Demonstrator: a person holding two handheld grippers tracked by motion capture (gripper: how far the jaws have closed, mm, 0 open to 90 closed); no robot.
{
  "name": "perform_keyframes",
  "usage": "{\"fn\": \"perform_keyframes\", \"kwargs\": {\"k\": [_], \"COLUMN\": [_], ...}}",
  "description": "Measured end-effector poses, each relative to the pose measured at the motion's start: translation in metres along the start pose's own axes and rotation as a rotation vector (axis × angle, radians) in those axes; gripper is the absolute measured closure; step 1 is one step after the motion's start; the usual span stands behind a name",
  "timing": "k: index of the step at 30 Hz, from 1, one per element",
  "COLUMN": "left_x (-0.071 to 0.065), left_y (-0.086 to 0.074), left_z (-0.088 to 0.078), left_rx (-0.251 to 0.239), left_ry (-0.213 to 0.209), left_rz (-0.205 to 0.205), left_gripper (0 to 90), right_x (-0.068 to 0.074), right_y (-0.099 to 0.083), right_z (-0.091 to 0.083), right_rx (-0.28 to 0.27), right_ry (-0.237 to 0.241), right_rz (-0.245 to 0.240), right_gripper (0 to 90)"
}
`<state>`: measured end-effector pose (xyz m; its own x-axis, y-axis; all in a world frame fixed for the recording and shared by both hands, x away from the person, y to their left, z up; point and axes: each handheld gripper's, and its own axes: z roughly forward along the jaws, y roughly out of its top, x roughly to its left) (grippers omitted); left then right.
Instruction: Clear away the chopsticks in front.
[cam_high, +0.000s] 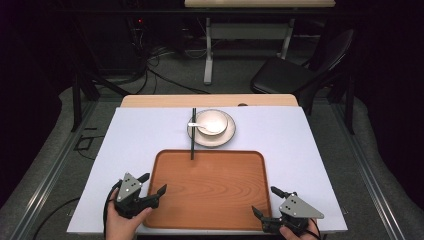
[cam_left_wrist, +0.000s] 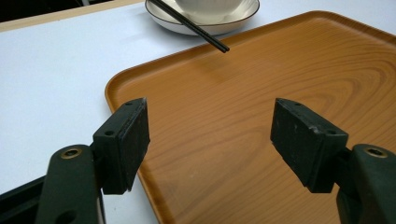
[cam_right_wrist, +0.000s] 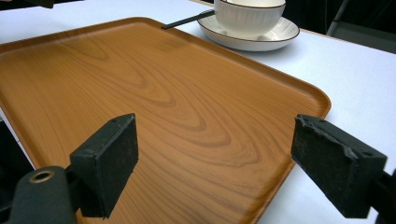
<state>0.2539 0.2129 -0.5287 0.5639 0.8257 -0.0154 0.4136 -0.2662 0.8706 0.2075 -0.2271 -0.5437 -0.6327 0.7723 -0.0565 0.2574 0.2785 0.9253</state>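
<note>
A wooden tray (cam_high: 210, 187) lies empty on the white-covered bench (cam_high: 135, 135), near its front edge. Just behind it a white bowl (cam_high: 211, 121) with a spoon (cam_high: 200, 125) sits on a saucer (cam_high: 229, 135), black chopsticks (cam_high: 193, 132) reaching onto the tray's rim. The left gripper (cam_high: 150, 187) and right gripper (cam_high: 267, 200) flank the tray's near corners, fingers (cam_left_wrist: 126, 140) released, grasping nothing.

Dark lab, floor cables (cam_high: 150, 70), office chair (cam_high: 300, 70)
</note>
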Motion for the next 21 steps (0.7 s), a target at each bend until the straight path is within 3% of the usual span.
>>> {"fn": "perform_keyframes", "kwargs": {"k": [7,13,15,16,21], "left_x": [0.004,0.007,0.005,0.005,0.007], "left_y": [0.000,0.007,0.014,0.017,0.033], "left_z": [0.002,0.002,0.004,0.004,0.010], "left_rx": [0.024,0.038,0.043,0.042,0.018], "left_ry": [-0.002,0.004,0.087,0.097,0.079], "left_rz": [-0.056,-0.064,-0.042,-0.027,-0.062], "left_gripper": [28.7,31.0,32.3,32.4,34.9], "right_x": [0.000,0.000,0.000,0.000,-0.001], "right_y": [0.000,0.000,0.000,0.000,0.000], "right_z": [0.000,0.002,0.002,0.002,0.001], "right_rx": [-0.001,0.005,0.004,0.004,0.000], "right_ry": [0.001,0.005,0.006,0.006,0.002], "right_rz": [0.003,0.005,0.008,0.008,0.012], "right_gripper": [14.4,14.5,14.4,14.4,14.4]}}
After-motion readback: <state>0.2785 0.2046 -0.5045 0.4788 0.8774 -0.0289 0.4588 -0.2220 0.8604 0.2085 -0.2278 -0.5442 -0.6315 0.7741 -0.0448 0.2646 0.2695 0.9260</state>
